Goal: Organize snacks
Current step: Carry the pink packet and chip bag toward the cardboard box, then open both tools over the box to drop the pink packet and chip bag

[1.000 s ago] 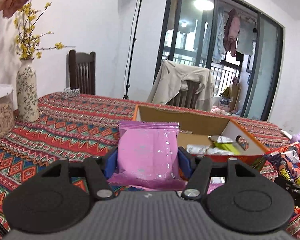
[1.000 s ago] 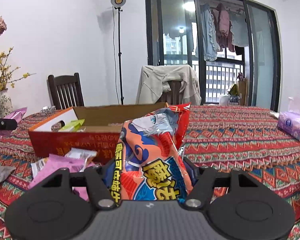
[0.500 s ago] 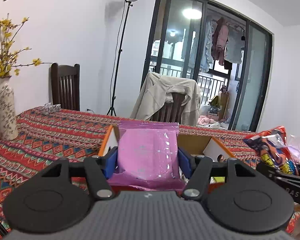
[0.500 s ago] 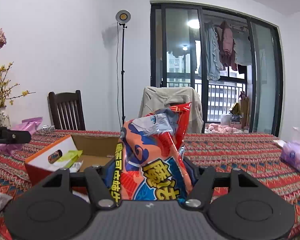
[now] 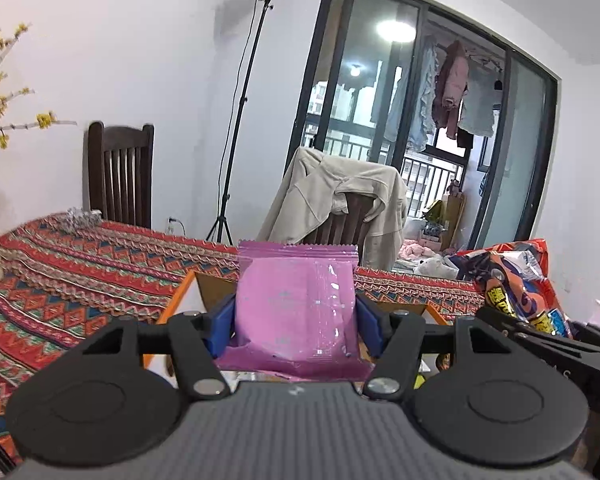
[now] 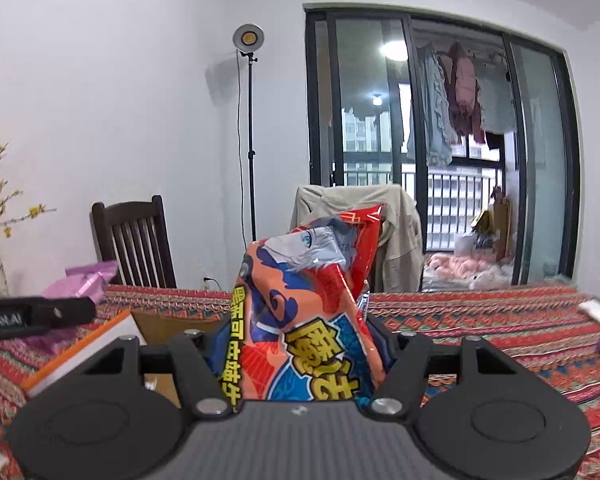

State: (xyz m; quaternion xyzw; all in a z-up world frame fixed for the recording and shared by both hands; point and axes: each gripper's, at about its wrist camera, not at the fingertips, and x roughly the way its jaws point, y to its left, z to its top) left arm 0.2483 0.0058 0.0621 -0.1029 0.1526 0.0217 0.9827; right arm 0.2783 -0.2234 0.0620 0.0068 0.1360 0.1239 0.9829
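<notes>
- Patterned red cloth covered the table (image 5: 80, 280), under both grippers.
- Nearest, the left gripper (image 5: 296, 316) clamped an upright pink packet (image 5: 296, 300) between its blue pads; the right gripper (image 6: 300, 344) clamped a red-orange snack bag (image 6: 300, 320).
- Just beyond lay the open cardboard box (image 6: 100, 340).
- Only the left view showed the snack bag from the side, far right; only the right view showed the pink packet at left.
- Farther off, a draped chair (image 5: 340, 208) stood before the balcony doors (image 6: 440, 140).
</notes>
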